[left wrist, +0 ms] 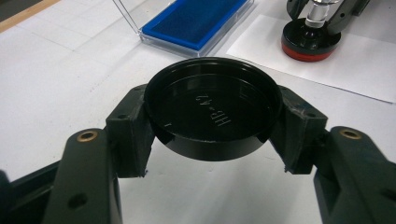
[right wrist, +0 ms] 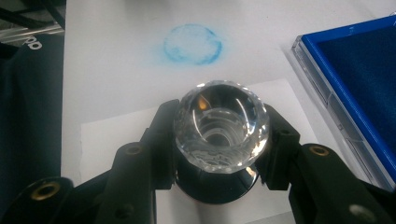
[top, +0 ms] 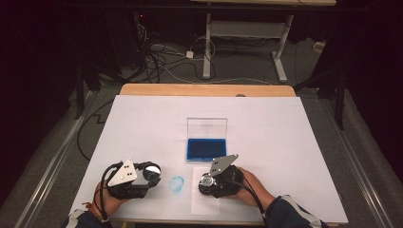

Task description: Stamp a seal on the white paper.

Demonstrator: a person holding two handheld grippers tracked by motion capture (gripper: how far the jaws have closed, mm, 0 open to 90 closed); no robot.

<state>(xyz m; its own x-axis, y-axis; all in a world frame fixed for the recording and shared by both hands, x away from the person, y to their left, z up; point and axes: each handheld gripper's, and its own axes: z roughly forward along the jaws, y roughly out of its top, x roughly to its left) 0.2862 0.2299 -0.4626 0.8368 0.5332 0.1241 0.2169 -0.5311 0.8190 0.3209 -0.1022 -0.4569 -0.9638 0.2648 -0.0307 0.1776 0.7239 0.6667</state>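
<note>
My left gripper [left wrist: 212,135] is shut on a round black cap [left wrist: 212,109], open side up, with raised letters inside. It hovers at the table's front left [top: 151,172]. My right gripper [right wrist: 219,149] is shut on a stamp [right wrist: 221,126] that has a faceted clear knob and a black body. The stamp [left wrist: 310,39] stands upright, its red-rimmed base on a loose white sheet [left wrist: 355,65]. A round blue stamp mark [top: 177,184] lies on the table cover between the two grippers [right wrist: 192,44].
An open clear case with a blue ink pad [top: 206,148] sits just beyond the grippers, lid raised at the back [left wrist: 196,21] [right wrist: 364,79]. White paper covers the wooden table [top: 142,89]. Cables and a desk frame [top: 247,28] lie on the floor behind.
</note>
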